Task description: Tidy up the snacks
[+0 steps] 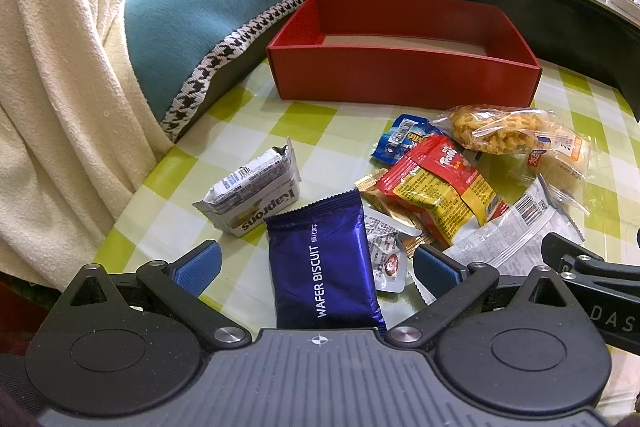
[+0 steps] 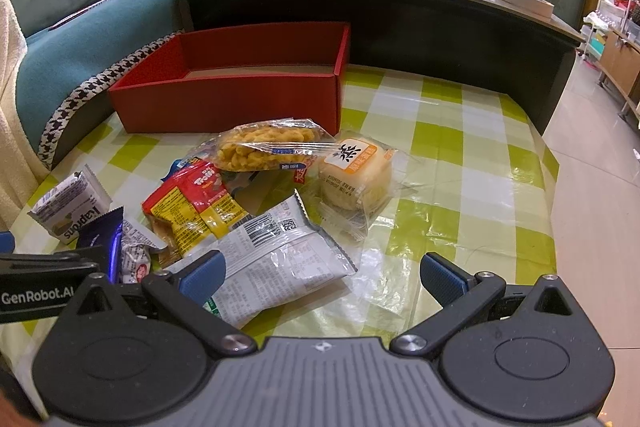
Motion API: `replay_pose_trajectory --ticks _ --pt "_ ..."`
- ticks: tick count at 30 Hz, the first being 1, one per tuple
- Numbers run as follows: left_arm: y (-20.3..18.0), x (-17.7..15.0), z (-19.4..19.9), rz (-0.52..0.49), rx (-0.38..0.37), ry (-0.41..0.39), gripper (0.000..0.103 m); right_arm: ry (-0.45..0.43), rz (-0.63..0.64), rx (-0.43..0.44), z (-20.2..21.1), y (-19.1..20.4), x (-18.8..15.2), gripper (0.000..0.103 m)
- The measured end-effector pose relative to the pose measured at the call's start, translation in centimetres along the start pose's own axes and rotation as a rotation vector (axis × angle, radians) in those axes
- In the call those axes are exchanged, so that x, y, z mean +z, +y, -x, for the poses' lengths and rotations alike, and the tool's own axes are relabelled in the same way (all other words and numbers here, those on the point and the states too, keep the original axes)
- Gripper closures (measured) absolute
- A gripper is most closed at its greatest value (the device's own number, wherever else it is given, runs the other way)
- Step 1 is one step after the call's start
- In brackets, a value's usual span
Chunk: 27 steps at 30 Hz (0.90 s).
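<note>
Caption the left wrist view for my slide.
Open left gripper straddles a purple wafer biscuit before an empty red box.

I see a counter (image 2: 460,131) under green-checked cloth. A red box (image 1: 400,77) sits at its far edge, near the sofa-side corner. Loose snack packets (image 1: 436,179) lie mid-counter, a purple wafer biscuit (image 1: 324,267) nearest me.

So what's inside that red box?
The red box shows only bare brown floor, no snacks visible. Its near wall hides the front strip of the floor in both views.
</note>
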<state>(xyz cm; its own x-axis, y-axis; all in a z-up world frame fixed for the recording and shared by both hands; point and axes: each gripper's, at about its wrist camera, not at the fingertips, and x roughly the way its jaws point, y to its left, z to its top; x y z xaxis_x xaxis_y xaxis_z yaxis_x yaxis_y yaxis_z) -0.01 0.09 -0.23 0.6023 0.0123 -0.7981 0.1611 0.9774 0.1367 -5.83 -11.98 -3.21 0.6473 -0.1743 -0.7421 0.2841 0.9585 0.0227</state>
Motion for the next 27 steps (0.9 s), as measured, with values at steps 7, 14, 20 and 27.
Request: replay_pose_trajectory --ticks 7,14,20,27 --pt "0.00 0.01 0.00 -0.001 0.000 0.001 0.000 0.001 0.000 0.000 0.00 0.01 0.00 0.000" --pt "0.00 0.02 -0.01 0.000 0.000 0.001 0.000 0.006 0.002 0.002 -0.03 0.03 0.00 0.000" --pt "0.00 0.02 -0.01 -0.001 0.000 0.002 0.000 0.008 0.002 0.004 -0.06 0.02 -0.06 0.000" --pt "-0.01 0.03 -0.03 -0.001 0.000 0.002 0.000 0.009 0.003 0.004 -0.11 0.05 -0.02 0.000"
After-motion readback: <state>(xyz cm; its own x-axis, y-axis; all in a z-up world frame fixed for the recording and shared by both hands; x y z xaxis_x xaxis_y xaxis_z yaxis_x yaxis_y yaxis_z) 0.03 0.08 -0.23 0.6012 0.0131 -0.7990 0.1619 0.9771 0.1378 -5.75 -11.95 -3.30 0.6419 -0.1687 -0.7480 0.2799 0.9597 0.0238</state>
